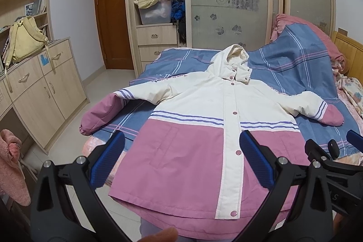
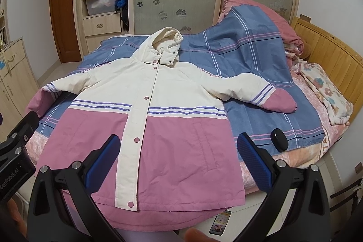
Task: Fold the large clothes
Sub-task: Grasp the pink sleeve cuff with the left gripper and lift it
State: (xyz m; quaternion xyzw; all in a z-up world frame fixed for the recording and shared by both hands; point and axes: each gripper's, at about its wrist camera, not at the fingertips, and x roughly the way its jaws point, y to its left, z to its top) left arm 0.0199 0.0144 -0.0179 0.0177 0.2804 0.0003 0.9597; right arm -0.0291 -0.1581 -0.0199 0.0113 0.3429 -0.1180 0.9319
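Jacket (image 1: 199, 133) lies flat, front up, snaps closed, on the bed (image 1: 313, 74). Long axis runs near-far: hem at the near edge, hood (image 1: 231, 58) far. Sleeves spread out left and right; left sleeve (image 1: 106, 110) hangs toward the left bed edge, right sleeve (image 2: 267, 94) rests on the blue plaid cover.

Left tongs (image 1: 181, 160) released, spread wide, hovering above the near pink panel, not touching cloth. Right tongs (image 2: 177, 160) likewise released, over the near hem on the right half.

Both sit near the hem, dead ahead of the jacket. Each sleeve is far and outboard of its own-side tongs, so my guess is sleeve folds first, left tongs to left cuff, right to right.

Small black object (image 2: 279, 140) on the bed just right of the right tongs; phone (image 2: 220, 222) on the floor below.
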